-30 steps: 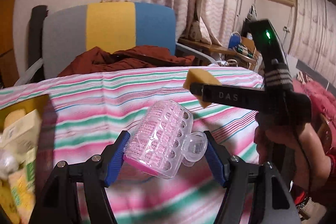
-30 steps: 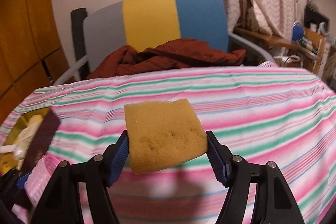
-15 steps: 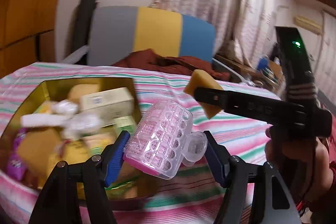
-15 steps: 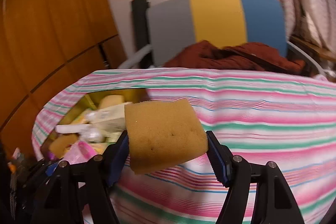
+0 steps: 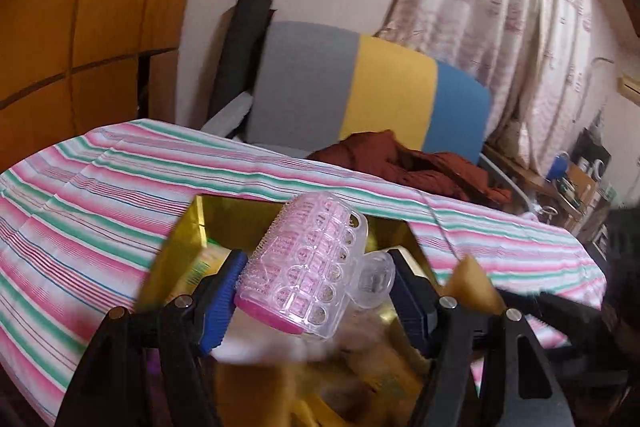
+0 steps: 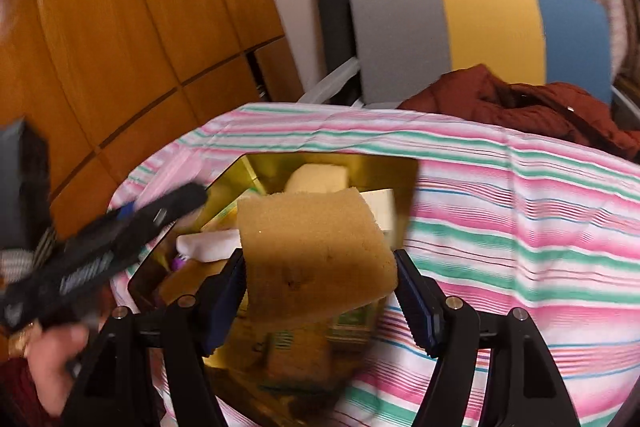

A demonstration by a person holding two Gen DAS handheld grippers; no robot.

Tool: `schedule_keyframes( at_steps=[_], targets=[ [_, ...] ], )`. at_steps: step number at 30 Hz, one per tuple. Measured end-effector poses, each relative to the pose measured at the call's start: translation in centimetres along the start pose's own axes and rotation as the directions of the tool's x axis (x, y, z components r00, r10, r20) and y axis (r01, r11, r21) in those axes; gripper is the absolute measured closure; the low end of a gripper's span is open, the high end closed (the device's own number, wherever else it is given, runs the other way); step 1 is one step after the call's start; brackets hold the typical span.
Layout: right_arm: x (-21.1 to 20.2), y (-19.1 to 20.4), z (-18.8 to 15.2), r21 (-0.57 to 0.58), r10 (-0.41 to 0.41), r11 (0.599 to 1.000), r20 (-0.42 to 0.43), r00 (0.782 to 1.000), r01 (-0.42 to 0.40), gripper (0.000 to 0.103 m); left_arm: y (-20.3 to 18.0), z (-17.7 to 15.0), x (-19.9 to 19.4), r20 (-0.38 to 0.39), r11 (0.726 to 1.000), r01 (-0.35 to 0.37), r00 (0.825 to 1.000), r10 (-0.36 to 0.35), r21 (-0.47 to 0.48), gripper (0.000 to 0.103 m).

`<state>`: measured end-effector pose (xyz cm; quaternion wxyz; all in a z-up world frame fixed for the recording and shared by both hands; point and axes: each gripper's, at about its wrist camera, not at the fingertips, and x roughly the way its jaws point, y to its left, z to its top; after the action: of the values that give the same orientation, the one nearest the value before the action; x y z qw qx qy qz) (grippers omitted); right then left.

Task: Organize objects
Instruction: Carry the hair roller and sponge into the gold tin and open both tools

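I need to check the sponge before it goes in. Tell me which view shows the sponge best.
The right wrist view: the sponge fills the centre, held in the right claw above the gold box. The left wrist view shows only a blurred corner of it at the right, beyond the hair roller.

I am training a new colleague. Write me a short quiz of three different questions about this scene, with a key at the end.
1. True or false: the left tool holds a clear pink hair roller.
2. What does the right tool hold? A) sponge B) cup C) book
3. Fill the gap: the gold box on the striped cloth is already ___ with small items.

Key: 1 true; 2 A, the sponge; 3 filled.
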<state>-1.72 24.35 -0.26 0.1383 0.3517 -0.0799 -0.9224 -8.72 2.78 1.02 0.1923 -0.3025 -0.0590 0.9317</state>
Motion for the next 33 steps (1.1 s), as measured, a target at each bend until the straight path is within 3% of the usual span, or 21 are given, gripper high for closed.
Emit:
schedule_keyframes(
  at_steps=[10,12,16,21,27,31,33],
  targets=[
    [4.4,3.4,1.2,-0.020,0.039,0.999,-0.075,0.996,-0.040,0.027,3.9,2.2,4.5,-0.116,0.998,-0.045,0.993,0.039,-0.052,0.032],
    [5.2,3.8,1.1,-0.022,0.050,0.998,-0.098,0.994,-0.053,0.018,4.3,2.2,5.6,-0.151,0.997,-0.046,0.988,0.036,-0.063,0.032],
    [5.1,3.8,0.4,-0.018,0.036,0.999,-0.089,0.995,-0.038,0.009,4.9,2.4,7.1,-0.205,0.992,-0.062,0.978,0.039,-0.109,0.031],
    [3.5,2.7,-0.5,0.052,0.043,0.998,-0.052,0.998,-0.040,0.005,5.3,2.6,6.2,-0.179,0.984,-0.043,0.984,0.012,-0.172,0.024],
    [2.3,1.6,-1.3,0.103,0.036,0.994,-0.049,0.998,-0.031,0.003,3.9,2.3,3.1,-0.132,0.983,-0.133,0.984,0.116,-0.124,0.024],
    [1.6,1.4,-1.7,0.111,0.014,0.994,-0.052,0.999,-0.008,0.000,2.6,1.1,1.2,-0.151,0.975,-0.212,0.968,0.201,-0.066,0.024],
    [1.4,1.4,-1.7,0.101,-0.007,0.995,-0.061,0.998,0.014,0.000,1.9,0.2,0.4,-0.171,0.964,-0.264,0.952,0.256,-0.030,0.024]
  ],
)
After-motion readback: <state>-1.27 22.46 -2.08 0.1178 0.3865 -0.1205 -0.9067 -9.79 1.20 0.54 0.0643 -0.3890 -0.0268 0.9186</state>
